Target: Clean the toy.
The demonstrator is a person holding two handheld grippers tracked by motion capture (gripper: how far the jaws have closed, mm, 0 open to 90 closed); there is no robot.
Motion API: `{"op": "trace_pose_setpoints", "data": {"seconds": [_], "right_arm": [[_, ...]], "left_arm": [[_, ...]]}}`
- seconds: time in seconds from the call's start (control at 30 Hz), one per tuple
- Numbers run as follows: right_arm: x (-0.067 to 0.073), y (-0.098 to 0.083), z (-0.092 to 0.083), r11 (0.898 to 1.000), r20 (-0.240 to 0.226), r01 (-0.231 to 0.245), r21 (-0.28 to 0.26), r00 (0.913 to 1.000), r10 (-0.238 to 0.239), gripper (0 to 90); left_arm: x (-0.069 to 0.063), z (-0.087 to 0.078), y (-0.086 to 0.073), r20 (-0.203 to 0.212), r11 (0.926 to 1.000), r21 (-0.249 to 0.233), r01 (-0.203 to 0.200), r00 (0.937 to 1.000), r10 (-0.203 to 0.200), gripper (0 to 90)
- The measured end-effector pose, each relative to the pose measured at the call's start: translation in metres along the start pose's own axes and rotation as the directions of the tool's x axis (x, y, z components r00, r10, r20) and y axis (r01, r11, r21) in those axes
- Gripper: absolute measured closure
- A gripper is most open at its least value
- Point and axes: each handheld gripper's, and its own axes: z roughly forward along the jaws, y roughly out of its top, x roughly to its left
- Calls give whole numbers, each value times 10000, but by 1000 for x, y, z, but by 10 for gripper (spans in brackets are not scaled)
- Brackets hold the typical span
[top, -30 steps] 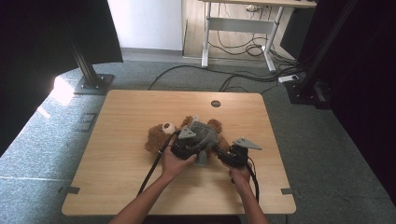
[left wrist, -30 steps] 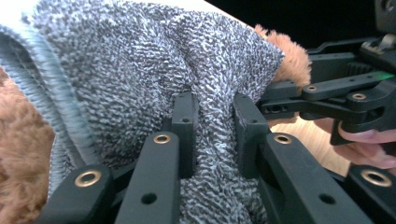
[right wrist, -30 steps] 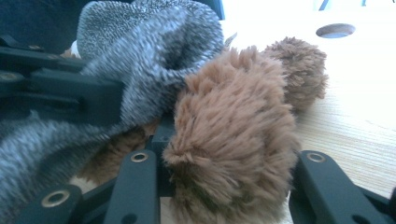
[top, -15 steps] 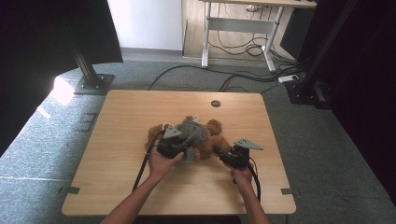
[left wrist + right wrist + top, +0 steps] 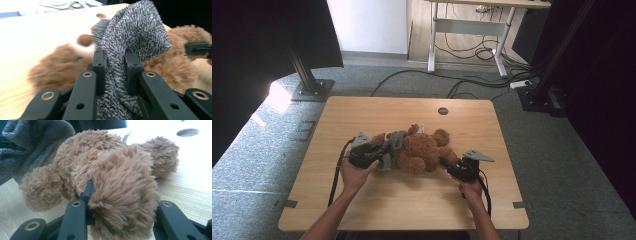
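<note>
On the table in front of us lies a brown teddy bear, stretched out on its side near the middle, its head toward our left and its legs toward our right. With our left gripper we hold a grey knitted garment; in the left gripper view the cloth is bunched tightly between the two black jaws, which are closed on it, and a fold of it rises above them in front of the bear's head. In the high view the grey cloth sits over the bear's head and shoulder, just beside our left hand.

With our right gripper we hold one of the bear's legs. The right gripper view shows the furry leg filling the gap between the jaws, which clamp it from both sides, while the bear's other leg lies beyond it on the wood. Our right hand rests low over the table, near its right front part.

A round hole is set in the table top beyond the bear.
</note>
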Motion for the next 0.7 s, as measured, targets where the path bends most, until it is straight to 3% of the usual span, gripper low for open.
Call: {"op": "trace_pose_setpoints", "data": {"seconds": [0.23,0.37,0.5,0.6,0.63,0.67,0.7], "right_arm": [[0,0,0,10000,-25,-38,-2,10000,38,599],[0,0,0,10000,-25,-74,3,10000,74,599],[0,0,0,9998,3,-185,-46,9998,185,599],[0,0,0,9998,13,-170,-58,9999,170,599],[1,0,0,9999,12,-164,-52,9999,164,599],[1,0,0,9999,12,-164,-52,9999,164,599],[1,0,0,9999,7,-163,-54,9999,163,599]], "left_arm": [[23,-9,-13,-597,9990,276,363,9976,-346,743],[25,-12,-14,-356,9975,114,695,9970,-690,743],[9,-12,0,267,9974,-325,636,9977,-628,743],[-10,-7,15,722,9986,-452,288,9971,-255,743],[-23,0,23,951,9989,-475,41,9955,4,742],[-23,0,23,951,9989,-475,41,9955,4,742],[-34,8,29,1199,9989,-465,-60,9927,115,742]]}}
